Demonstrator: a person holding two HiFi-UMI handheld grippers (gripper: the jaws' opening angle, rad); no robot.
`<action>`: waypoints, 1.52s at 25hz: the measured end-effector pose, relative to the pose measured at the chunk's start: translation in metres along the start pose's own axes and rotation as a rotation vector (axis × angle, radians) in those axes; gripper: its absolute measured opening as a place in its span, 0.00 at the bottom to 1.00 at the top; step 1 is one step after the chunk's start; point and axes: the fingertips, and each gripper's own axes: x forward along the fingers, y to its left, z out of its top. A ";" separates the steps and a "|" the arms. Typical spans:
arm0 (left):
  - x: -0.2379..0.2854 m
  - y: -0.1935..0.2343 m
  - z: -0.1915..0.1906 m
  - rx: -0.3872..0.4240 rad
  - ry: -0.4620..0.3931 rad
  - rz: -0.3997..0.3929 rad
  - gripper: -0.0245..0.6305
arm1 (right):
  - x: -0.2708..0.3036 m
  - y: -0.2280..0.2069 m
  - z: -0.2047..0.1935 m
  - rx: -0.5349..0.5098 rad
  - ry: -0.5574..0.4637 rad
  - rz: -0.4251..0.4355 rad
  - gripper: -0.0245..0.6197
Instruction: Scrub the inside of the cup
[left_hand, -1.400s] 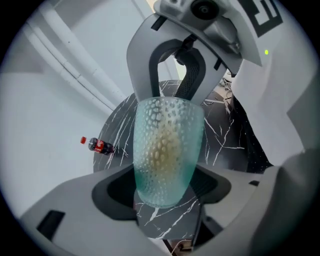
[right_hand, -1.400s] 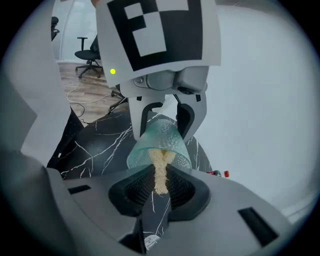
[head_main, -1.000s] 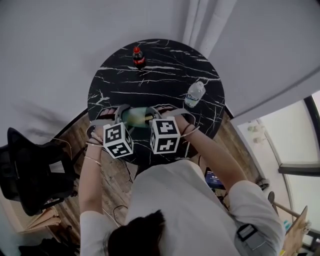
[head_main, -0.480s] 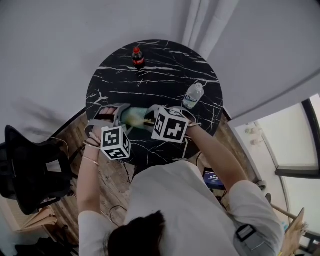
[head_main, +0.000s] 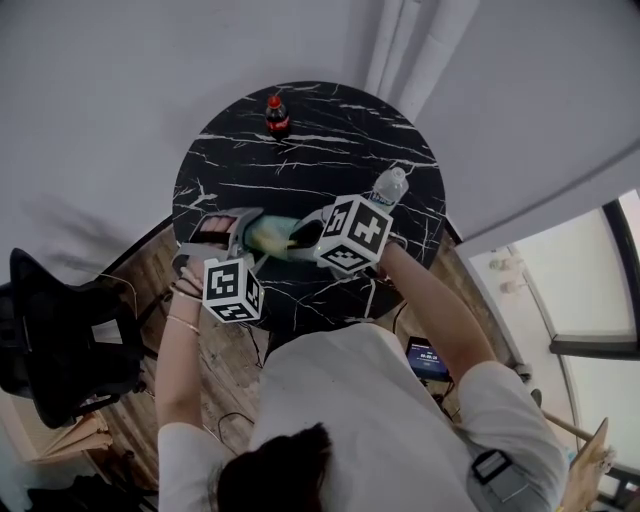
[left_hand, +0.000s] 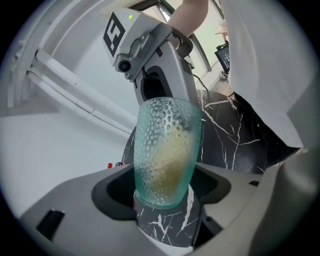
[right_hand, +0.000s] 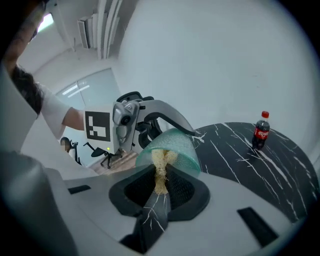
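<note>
Far on the desk, a dark soda bottle with a red label: white curly writing, too small to read for sure. Black-and-white square marks, not letters, on the cube of the left tool and on the cube of the right tool.

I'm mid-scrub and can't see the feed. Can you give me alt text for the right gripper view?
The right gripper is shut on a tan fibrous scrubber whose tip pokes into the mouth of a teal dimpled cup, held tilted by the left gripper. Behind, a cola bottle stands on the black marbled table.
</note>
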 end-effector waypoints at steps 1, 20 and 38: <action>0.000 0.000 0.000 0.002 0.002 0.002 0.54 | 0.000 0.000 0.000 0.020 -0.009 0.011 0.15; -0.011 -0.004 -0.006 -0.029 0.013 0.076 0.54 | -0.004 0.023 0.020 0.395 -0.191 0.312 0.15; -0.023 0.016 -0.008 -0.134 -0.004 0.198 0.54 | -0.023 0.014 0.054 0.844 -0.455 0.531 0.15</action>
